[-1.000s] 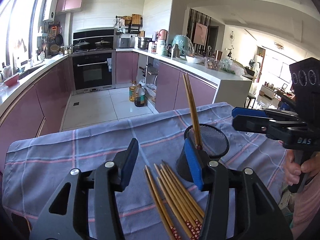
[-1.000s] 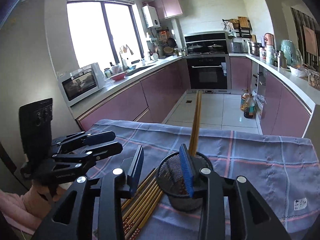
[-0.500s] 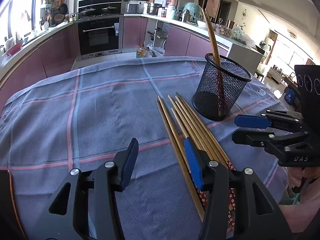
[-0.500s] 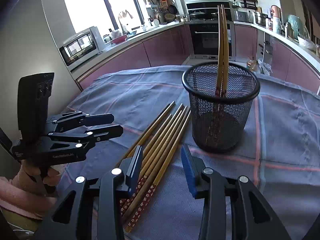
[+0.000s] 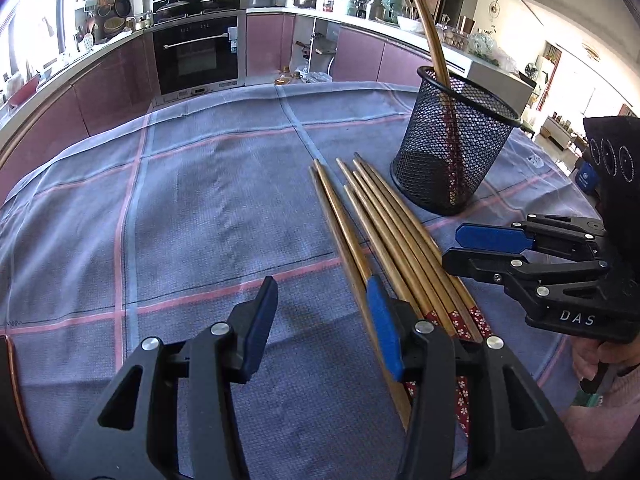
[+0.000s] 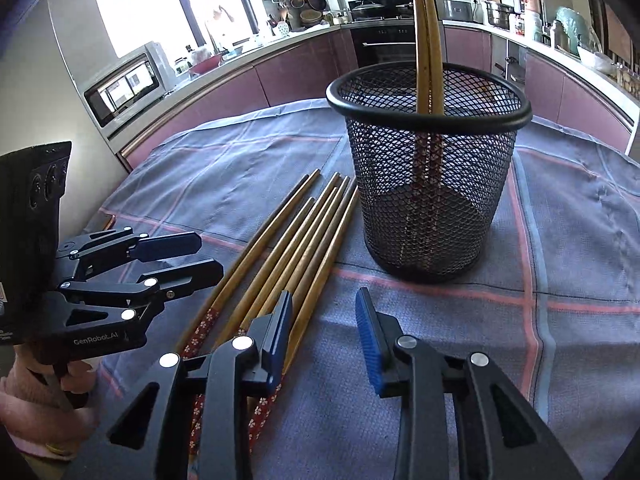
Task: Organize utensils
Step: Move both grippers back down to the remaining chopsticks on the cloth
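The loose brown wooden chopsticks [image 6: 280,256] lie on the checked cloth, long axis running from seven toward one o'clock beside the black mesh cup [image 6: 430,184]. The right gripper [image 6: 324,332] is nearer, its jaws closing on nothing, its left pad over the outermost stick; the left gripper [image 5: 320,320] is closing empty too.

Bright daylight from the window [image 6: 160,4], blown out to white glare. Soft shadows across the tablecloth [image 5: 200,208]. Strong fisheye bending and dark vignetting at corners. Sharp mid-frame; slightly soft on the nearest black parts.

home kitchen: oven [image 5: 199,53], microwave [image 6: 124,88], pink cabinets [image 6: 304,64]
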`<state>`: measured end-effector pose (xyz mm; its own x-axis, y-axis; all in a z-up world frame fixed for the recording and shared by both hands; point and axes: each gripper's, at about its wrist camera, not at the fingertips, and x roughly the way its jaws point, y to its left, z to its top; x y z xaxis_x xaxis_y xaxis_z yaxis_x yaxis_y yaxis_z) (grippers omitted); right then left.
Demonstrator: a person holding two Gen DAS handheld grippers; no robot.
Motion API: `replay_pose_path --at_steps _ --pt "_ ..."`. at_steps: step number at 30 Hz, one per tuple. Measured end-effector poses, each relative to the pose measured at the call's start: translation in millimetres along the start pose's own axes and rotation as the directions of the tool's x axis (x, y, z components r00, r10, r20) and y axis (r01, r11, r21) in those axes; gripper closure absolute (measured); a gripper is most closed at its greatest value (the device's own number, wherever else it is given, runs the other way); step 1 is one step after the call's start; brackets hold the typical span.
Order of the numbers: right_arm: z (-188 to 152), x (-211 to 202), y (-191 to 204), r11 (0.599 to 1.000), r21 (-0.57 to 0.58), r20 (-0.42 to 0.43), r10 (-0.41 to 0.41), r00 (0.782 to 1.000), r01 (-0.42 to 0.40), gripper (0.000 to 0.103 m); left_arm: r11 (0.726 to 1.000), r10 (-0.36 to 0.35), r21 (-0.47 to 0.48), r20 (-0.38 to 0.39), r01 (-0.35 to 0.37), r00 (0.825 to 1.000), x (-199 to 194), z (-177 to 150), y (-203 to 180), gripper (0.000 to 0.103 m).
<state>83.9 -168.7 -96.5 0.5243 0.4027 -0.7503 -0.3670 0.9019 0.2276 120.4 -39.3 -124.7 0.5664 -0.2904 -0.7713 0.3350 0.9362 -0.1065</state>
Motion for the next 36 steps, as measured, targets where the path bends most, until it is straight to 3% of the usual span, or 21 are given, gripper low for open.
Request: replay_pose_path --at_steps 20,31,36 --pt "5 9 6 0.996 -0.041 -0.013 -0.075 0.997 0.074 0.074 1.0 0.012 0.028 -0.021 -0.011 1.0 14 5 -3 0.058" --pt "10 16 10 0.995 -0.042 -0.003 -0.095 0.995 0.095 0.077 0.999 0.026 0.029 -0.029 -0.026 0.999 28 15 -8 0.08" --pt "11 17 7 0.997 -0.014 -0.003 -0.07 0.998 0.07 0.093 0.999 0.022 0.029 -0.027 -0.021 0.999 32 19 -13 0.091"
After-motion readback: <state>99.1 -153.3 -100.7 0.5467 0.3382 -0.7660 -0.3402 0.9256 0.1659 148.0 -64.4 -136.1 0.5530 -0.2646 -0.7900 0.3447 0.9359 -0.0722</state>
